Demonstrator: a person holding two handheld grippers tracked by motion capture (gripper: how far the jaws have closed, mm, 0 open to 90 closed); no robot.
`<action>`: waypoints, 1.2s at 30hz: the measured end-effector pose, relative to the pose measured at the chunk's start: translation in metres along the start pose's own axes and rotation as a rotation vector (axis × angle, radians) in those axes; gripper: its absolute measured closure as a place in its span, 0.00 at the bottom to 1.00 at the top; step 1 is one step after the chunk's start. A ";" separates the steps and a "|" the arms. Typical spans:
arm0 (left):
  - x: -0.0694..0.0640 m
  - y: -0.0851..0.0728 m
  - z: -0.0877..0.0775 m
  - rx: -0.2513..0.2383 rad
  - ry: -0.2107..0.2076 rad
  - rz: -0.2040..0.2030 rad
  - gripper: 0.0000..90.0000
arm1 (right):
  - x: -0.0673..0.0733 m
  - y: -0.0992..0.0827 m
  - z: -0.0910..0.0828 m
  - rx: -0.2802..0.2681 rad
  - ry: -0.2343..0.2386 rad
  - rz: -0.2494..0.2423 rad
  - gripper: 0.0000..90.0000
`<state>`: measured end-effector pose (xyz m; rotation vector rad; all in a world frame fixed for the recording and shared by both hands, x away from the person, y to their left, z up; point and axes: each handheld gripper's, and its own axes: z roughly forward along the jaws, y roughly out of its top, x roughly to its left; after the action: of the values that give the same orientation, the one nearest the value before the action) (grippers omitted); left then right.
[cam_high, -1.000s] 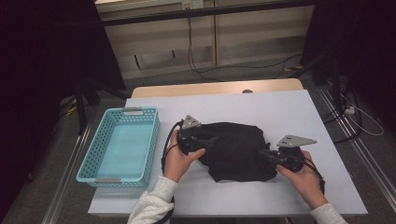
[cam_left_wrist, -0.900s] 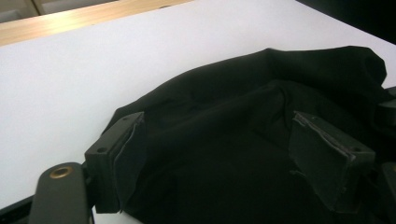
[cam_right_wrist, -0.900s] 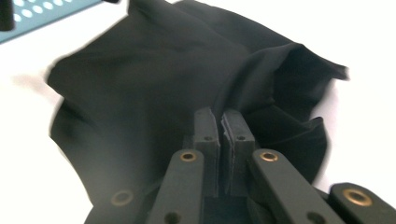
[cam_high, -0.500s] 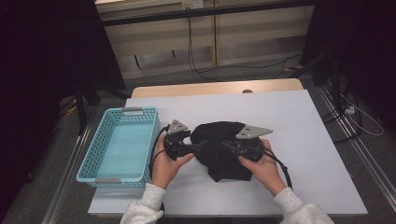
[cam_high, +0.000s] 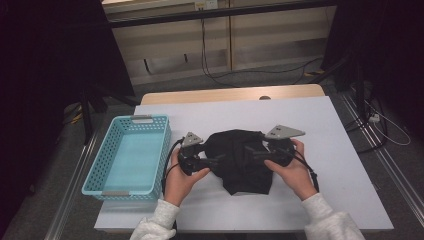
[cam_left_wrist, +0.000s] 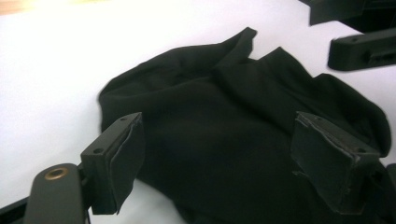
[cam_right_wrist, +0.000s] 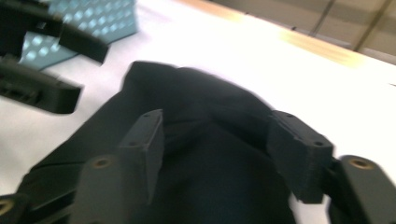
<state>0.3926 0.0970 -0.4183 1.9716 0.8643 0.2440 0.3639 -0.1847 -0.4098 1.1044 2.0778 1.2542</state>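
Observation:
A crumpled black cloth (cam_high: 239, 165) lies on the white table (cam_high: 330, 130) between the person's hands. My left gripper (cam_high: 218, 161) points right at the cloth's left edge. In the left gripper view its jaws stand wide apart (cam_left_wrist: 224, 163), and the cloth (cam_left_wrist: 224, 121) lies under and between them, untouched by the pads (cam_left_wrist: 119, 163). My right gripper (cam_high: 250, 151) points left over the cloth's right part. Its jaws have just been opening; in the right gripper view (cam_right_wrist: 217, 149) they stand apart above the cloth (cam_right_wrist: 210, 182), gripping nothing.
A light blue plastic basket (cam_high: 162, 165) stands on the table left of the left hand, with nothing in it. Its corner shows in the right gripper view (cam_right_wrist: 93, 18). Bare white table stretches to the right and behind the cloth. Cables trail from both grippers.
The right hand moved left from the cloth's right edge, carrying that edge over the middle, so the cloth is narrower. Its jaws then opened and let go. The left hand barely moved.

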 end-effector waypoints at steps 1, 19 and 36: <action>-0.003 0.002 0.002 -0.002 -0.007 0.005 0.20 | -0.005 -0.002 -0.005 -0.007 -0.010 0.010 0.34; -0.051 0.003 0.062 0.114 -0.061 0.094 0.45 | -0.037 -0.041 -0.035 0.053 -0.131 0.074 0.22; -0.025 0.014 0.016 0.087 -0.094 0.027 0.95 | -0.043 -0.041 -0.026 0.056 -0.140 0.103 0.23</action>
<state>0.3890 0.0651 -0.4109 2.0596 0.8005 0.1301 0.3529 -0.2442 -0.4341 1.3007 1.9839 1.1365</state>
